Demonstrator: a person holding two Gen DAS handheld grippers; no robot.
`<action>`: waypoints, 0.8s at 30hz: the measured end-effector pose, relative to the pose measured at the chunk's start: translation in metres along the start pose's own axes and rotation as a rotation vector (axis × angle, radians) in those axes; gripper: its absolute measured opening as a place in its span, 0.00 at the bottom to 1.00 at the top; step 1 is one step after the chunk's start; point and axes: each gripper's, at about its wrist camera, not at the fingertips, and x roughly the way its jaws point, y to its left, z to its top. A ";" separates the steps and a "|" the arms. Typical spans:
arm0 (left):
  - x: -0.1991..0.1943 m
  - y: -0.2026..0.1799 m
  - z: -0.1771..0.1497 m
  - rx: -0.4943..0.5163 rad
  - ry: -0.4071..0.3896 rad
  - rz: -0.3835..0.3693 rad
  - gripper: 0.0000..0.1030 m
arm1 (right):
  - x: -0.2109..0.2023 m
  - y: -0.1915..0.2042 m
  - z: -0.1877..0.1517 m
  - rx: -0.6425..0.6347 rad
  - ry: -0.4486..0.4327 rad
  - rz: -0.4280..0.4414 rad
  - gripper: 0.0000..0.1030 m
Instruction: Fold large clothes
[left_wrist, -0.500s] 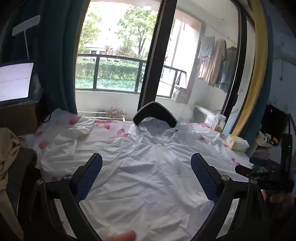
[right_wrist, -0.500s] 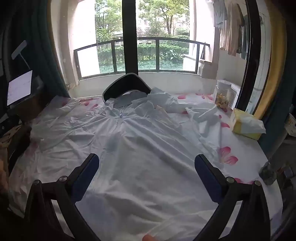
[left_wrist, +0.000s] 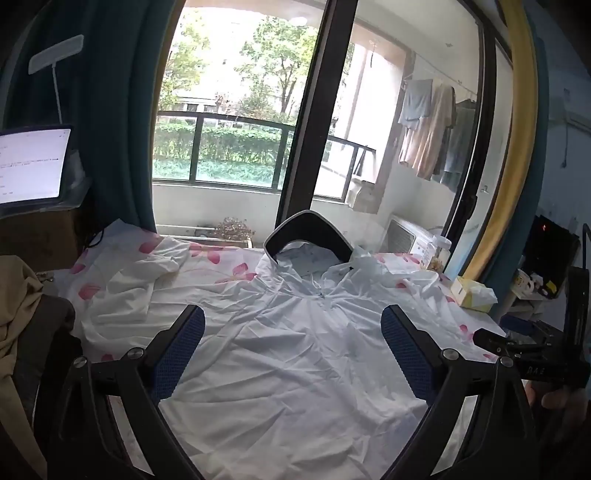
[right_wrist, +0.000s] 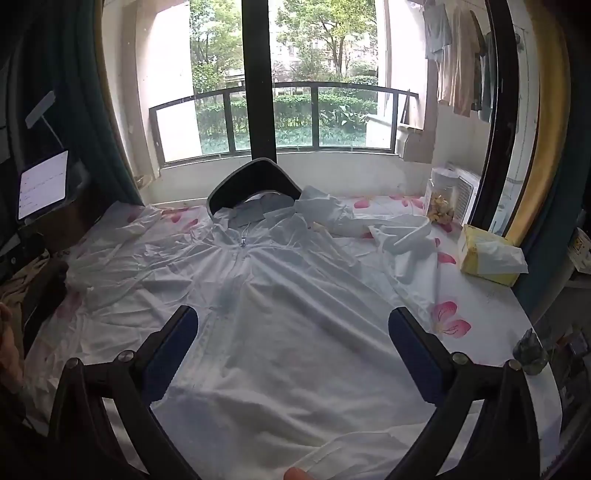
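Change: hardly anything has shifted; both views match the earlier ones.
Left tongs (left_wrist: 291, 354): released wide, nothing between my pads, low in the frame.
Right tongs (right_wrist: 293, 349): likewise spread, grasping nothing.
White jacket (left_wrist: 295, 350): spread flat on the flowered worktop (right_wrist: 491, 314), zipper up, filling frame centre beyond both tongs; collar toward the chair back (right_wrist: 255, 181).
Tissue box (right_wrist: 487, 258): right of frame, beside the sleeve.
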 end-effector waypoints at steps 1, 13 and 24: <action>0.000 0.000 0.000 -0.001 0.002 0.000 0.95 | 0.000 0.003 0.000 -0.002 0.001 0.001 0.99; 0.006 -0.003 0.002 0.007 0.001 0.003 0.95 | 0.005 0.003 0.006 -0.009 -0.004 0.006 0.99; 0.010 -0.008 0.001 0.016 0.018 0.007 0.95 | 0.008 0.001 0.006 -0.005 0.003 0.009 0.99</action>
